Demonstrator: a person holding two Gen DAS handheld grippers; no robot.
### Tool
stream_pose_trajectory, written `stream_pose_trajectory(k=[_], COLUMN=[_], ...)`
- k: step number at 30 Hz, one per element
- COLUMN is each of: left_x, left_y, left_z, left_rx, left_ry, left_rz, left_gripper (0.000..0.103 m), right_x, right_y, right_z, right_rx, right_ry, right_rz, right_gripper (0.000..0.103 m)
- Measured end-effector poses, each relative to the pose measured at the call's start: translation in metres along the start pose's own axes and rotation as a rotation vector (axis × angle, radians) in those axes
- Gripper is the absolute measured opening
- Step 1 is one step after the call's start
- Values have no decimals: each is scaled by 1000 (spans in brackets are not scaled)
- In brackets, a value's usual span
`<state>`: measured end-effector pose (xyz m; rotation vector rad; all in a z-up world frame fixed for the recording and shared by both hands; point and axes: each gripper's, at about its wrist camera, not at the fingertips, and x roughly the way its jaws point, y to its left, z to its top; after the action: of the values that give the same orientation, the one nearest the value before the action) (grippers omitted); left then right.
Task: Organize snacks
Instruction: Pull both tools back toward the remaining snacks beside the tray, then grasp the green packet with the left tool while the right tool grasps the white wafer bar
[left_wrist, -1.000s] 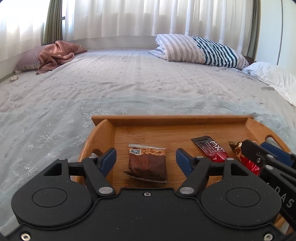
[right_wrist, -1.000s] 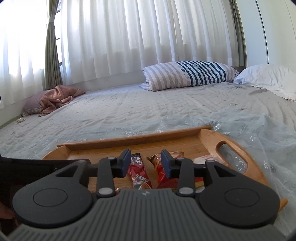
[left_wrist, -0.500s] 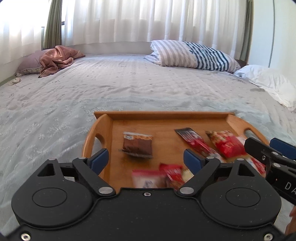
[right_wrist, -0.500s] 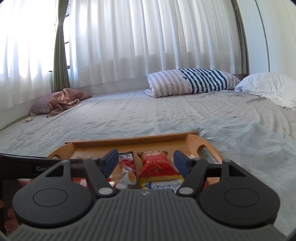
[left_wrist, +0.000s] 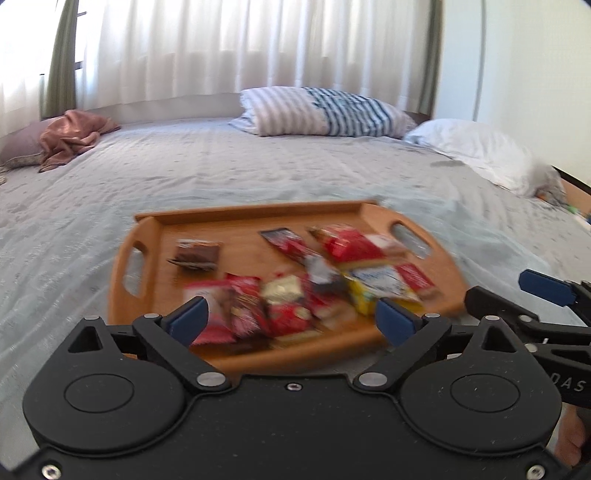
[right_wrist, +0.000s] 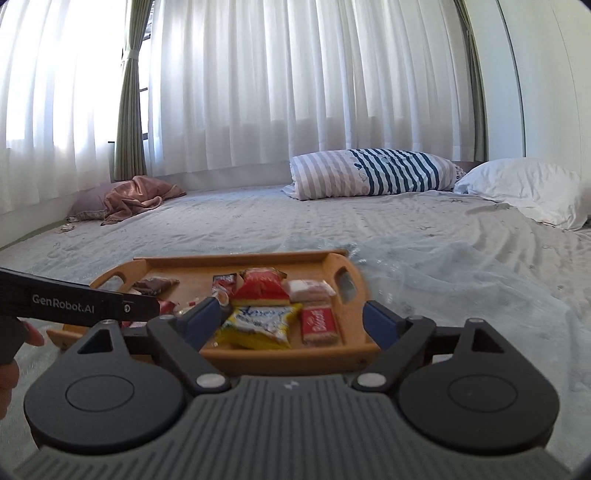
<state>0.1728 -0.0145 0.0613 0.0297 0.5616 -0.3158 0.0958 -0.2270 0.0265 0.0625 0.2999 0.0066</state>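
Both tools spread, nothing between the jaws, having just been opening: left tool, right tool. Snack packets lie in the wooden tray near the bed's near edge. Step looks like release done; next probably selecting another packet, though blur obscures labels.

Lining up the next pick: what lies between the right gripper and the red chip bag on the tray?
In the right wrist view, a yellow snack packet lies between the open right gripper and the red chip bag, on the wooden tray.
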Motion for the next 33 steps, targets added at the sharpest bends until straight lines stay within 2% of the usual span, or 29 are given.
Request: stream_pose_trajectory(k=[7, 14, 20, 23, 25, 26, 30, 33], left_x=[-16, -16, -7, -2, 1, 2, 8, 13], left_y=[-36, -60, -70, -74, -77, -78, -82, -83], left_z=[-18, -33, -41, -44, -45, -45, -45, -46], left_rx=[60, 67, 46, 34, 32, 32, 23, 12], left_ry=[-3, 4, 15, 18, 17, 15, 26, 42], left_rz=[-38, -46, -9, -2, 7, 9, 4, -5], left_gripper=[99, 100, 98, 93, 93, 92, 86, 76], right_x=[-30, -52, -56, -53, -52, -53, -51, -49], right_y=[-20, -32, -42, -44, -44, -43, -42, -46], right_z=[-21, -46, -56, -62, -67, -68, -72, -73], right_rx=[-47, -80, -29, -16, -18, -21, -33, -5], right_ry=[-9, 17, 33, 50, 46, 39, 39, 49], right_rz=[-58, -59, -77, -88, -96, -102, -107, -106], right_gripper=[95, 94, 82, 72, 60, 57, 38, 32])
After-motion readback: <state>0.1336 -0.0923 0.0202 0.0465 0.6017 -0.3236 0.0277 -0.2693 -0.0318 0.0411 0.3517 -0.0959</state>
